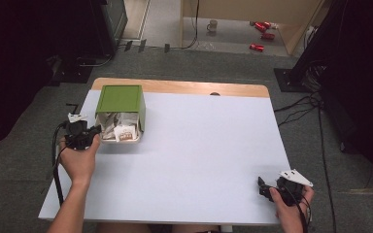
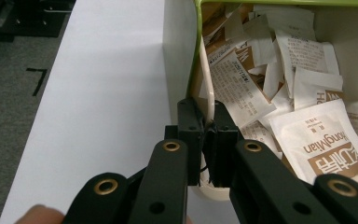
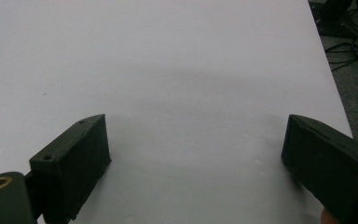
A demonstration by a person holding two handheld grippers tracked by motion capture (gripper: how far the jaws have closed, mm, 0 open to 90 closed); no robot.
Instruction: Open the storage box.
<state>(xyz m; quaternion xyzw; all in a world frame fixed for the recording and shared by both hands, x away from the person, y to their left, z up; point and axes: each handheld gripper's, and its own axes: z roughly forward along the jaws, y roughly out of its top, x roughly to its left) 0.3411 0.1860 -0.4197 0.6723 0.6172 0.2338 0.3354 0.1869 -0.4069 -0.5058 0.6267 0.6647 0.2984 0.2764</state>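
Left gripper (image 2: 208, 135): the jaws are pressed together on the thin cream rim of the box, at its open front; the rim is pinched between the two black pads.
Left gripper, place: it is held in the left hand (image 1: 80, 162) near the left edge of the table, just beside the box.
Green box (image 1: 120, 103): it is lying on its side close to the far left corner of the table, with the open mouth turned toward the person.
Box rim (image 2: 207, 77): a light strip is seen running from the jaws up along the green edge.
Sachets (image 2: 321, 137): many white paper packets with brown print are piled inside the box; one large packet lies just to the right of the jaws.
Right gripper (image 3: 196, 154): the jaws are spread wide apart and nothing is seen between them, only the bare white surface.
Right gripper, place: it is held in the right hand (image 1: 291, 206) at the near right corner of the table, well apart from the box.
Table (image 1: 199, 145): a white top with a wooden strip along the far edge.
Floor: grey carpet and black cables are seen around.
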